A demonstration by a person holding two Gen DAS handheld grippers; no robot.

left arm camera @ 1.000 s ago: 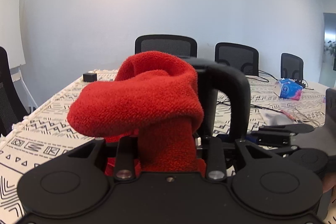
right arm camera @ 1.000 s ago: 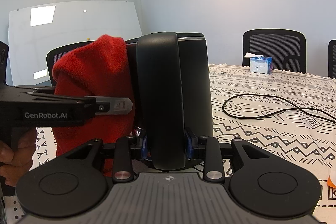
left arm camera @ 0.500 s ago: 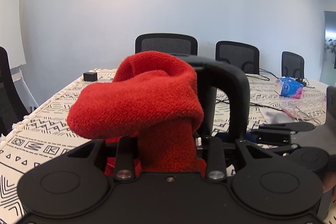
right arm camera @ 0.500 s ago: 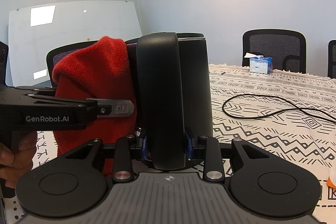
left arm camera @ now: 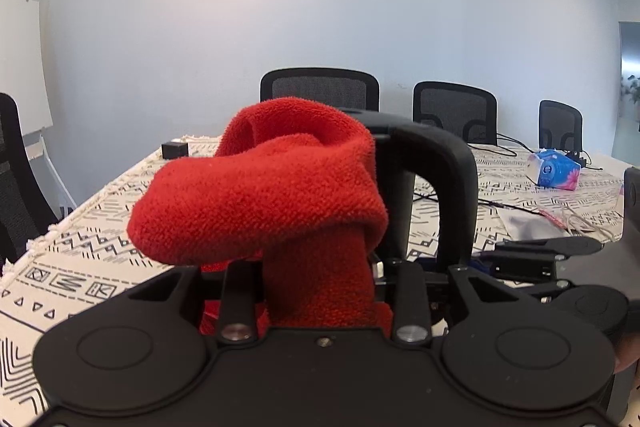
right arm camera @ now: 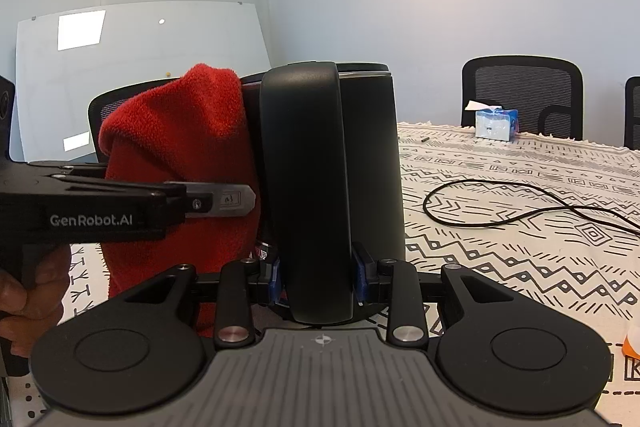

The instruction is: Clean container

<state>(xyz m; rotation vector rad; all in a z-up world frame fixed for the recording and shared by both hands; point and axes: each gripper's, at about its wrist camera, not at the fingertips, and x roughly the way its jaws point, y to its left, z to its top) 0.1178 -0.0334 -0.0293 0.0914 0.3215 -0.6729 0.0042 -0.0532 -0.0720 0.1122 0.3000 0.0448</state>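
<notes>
While the right tool [right arm camera: 316, 279] pinches the handle [right arm camera: 308, 187] of the upright black container [right arm camera: 368, 163], the left tool [left arm camera: 320, 279] clamps a red cloth [left arm camera: 272, 203] against its side.

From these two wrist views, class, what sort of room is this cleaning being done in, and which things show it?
Most likely an office meeting room: black mesh office chairs line a long table under a patterned cloth, and a large whiteboard stands against the wall.

pale blue walls [left arm camera: 320, 7] | whiteboard [right arm camera: 140, 67] | black mesh chairs [left arm camera: 320, 89] – patterned tablecloth [right arm camera: 520, 227]
</notes>
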